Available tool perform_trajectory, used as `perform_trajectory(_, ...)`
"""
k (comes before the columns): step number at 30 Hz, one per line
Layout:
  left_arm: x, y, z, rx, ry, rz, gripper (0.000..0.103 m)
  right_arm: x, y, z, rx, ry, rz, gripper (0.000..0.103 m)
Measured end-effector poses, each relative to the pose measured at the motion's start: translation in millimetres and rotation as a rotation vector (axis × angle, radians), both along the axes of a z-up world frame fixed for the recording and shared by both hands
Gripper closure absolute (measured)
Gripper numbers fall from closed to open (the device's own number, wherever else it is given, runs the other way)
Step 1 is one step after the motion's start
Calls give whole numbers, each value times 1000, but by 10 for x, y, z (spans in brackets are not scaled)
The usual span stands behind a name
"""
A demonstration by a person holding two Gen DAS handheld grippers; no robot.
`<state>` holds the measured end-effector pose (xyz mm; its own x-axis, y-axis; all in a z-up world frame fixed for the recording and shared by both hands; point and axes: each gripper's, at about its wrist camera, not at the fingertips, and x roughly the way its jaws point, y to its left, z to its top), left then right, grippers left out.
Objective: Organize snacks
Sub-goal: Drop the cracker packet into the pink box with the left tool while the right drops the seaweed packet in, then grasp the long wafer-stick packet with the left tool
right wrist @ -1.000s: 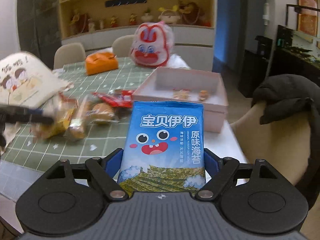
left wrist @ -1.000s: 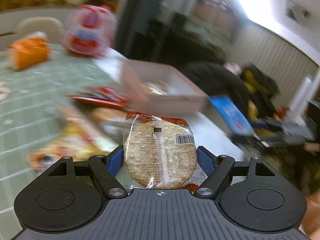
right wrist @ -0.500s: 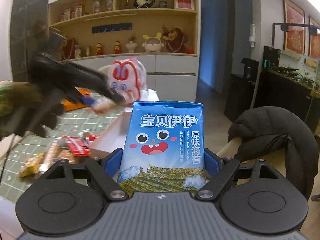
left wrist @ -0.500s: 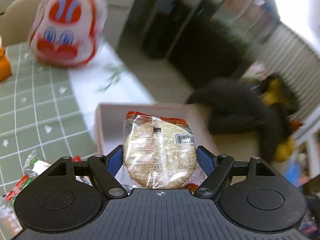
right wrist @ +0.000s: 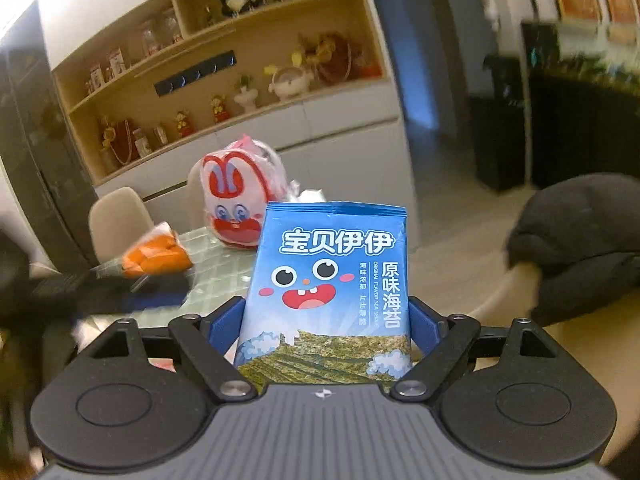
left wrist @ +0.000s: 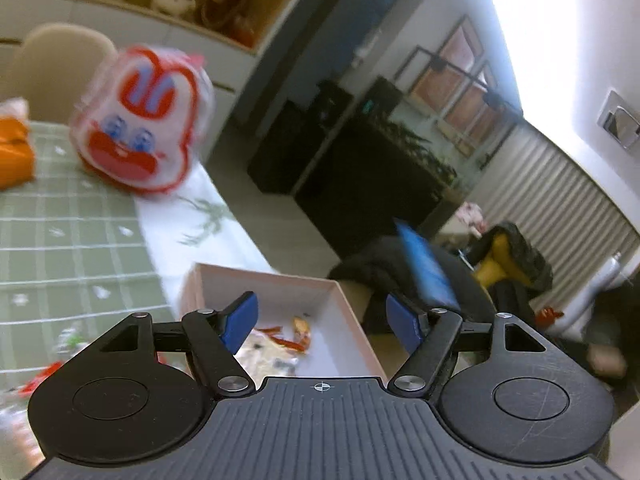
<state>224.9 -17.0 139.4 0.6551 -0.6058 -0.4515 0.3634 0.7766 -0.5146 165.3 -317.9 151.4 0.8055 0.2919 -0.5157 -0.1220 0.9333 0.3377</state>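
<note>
My left gripper (left wrist: pixel 320 312) hovers over the pale pink box (left wrist: pixel 280 288) at the table's right edge. Its jaws are closing with nothing between them. A blurred round cracker packet (left wrist: pixel 264 354) lies in the box beside small orange-red snacks (left wrist: pixel 298 334). My right gripper (right wrist: pixel 326 316) holds a blue seaweed bag (right wrist: pixel 328 272) upright between its blue pads (right wrist: pixel 224 328), and its jaws are opening. That same seaweed bag (left wrist: pixel 424 268) shows blurred to the right in the left wrist view. In the right wrist view the left gripper (right wrist: pixel 132 292) is a dark blur at the left.
A white and red rabbit-face bag (left wrist: pixel 140 128) and an orange packet (left wrist: pixel 14 152) sit at the back of the green checked tablecloth (left wrist: pixel 80 240). Loose snack wrappers (left wrist: pixel 40 372) lie at the left. A chair draped with a black coat (right wrist: pixel 580 240) stands at the right.
The left gripper has let go of the cracker packet, which now lies in the pink box. Both grippers have risen and swung; the right still carries the seaweed bag.
</note>
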Motion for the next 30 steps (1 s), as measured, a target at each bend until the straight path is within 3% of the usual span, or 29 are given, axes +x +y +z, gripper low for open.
perform_trajectory(3,-243,239,46,5,1,31,27,524,135,-26,35,130,68,16)
perform_trajectory(5,-418,404,-34,27,3,41,27,733,230,-67,2,183,40,16)
perform_trajectory(9,-635,678,-328,83,48,67,27,825,289,-145,1,216,6,16)
perform_trajectory(12,-770,930,-602,74,88,117,27,762,347,-216,4,239,-4,16)
perform_trajectory(16,-939,1266,-830,63,125,196,27,434,644,-224,-159,168,6,16)
perform_trajectory(19,-1096,1350,-920,138,93,236,27,21,1024,-339,-313,71,44,16)
perform_trajectory(21,-1167,1388,-921,144,60,239,27,-267,1279,-465,-379,10,72,15)
perform_trajectory(25,-1220,1514,-945,109,-28,269,27,-631,1684,-704,-327,-7,240,15)
perform_trajectory(28,-1256,1625,-979,108,25,255,27,-753,1959,-865,-311,-2,298,15)
perform_trajectory(30,-1259,1623,-974,157,53,235,27,-816,2101,-935,-332,-36,286,15)
